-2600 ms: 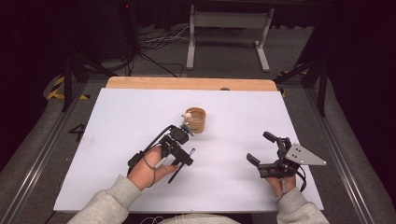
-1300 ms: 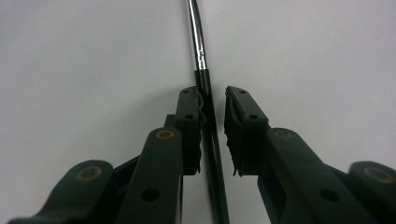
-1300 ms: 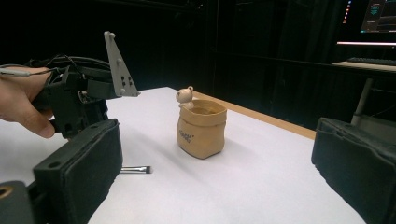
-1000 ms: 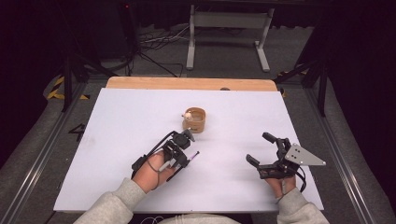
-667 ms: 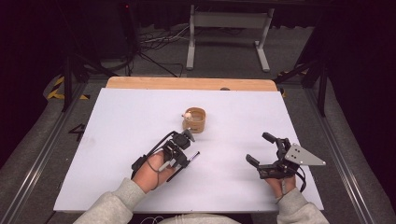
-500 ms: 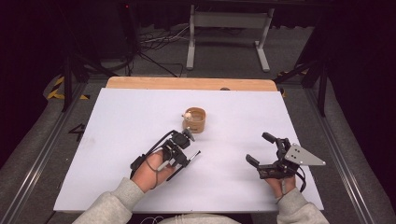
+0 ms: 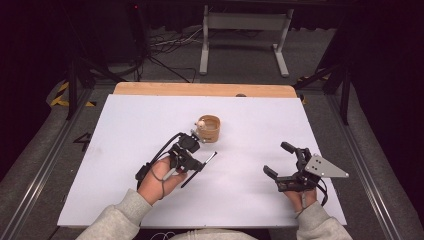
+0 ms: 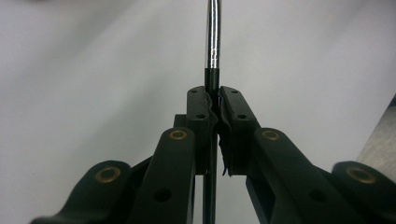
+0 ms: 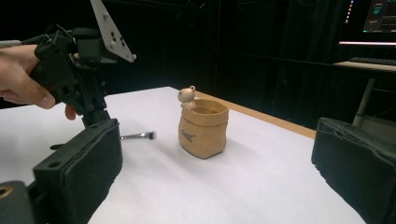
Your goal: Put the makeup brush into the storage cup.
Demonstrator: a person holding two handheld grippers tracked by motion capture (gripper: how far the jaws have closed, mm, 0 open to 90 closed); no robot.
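A thin brush (image 7: 206,162) with a black handle and a silver ferrule is clamped between the jaws of my left gripper (image 7: 191,164), just above the white table. In the left gripper view the pads of my left gripper (image 8: 213,95) press on the brush (image 8: 213,42), which runs straight ahead. A tan pot (image 7: 209,129) with a small bear figure on its rim stands just beyond that hand. My right gripper (image 7: 276,159) rests at the right with its jaws wide and nothing between them. In the right gripper view I see the pot (image 9: 203,128), the brush tip (image 9: 140,136) and the left gripper (image 9: 95,119).
A white sheet (image 7: 125,130) covers the table, with a wooden edge (image 7: 150,89) at the far side. Metal stand legs (image 7: 245,35) and cables lie on the dark floor beyond. A dark gap runs along both sides of the table.
My left gripper has lifted a little off the table with the brush still clamped. The right gripper and the pot have stayed put.
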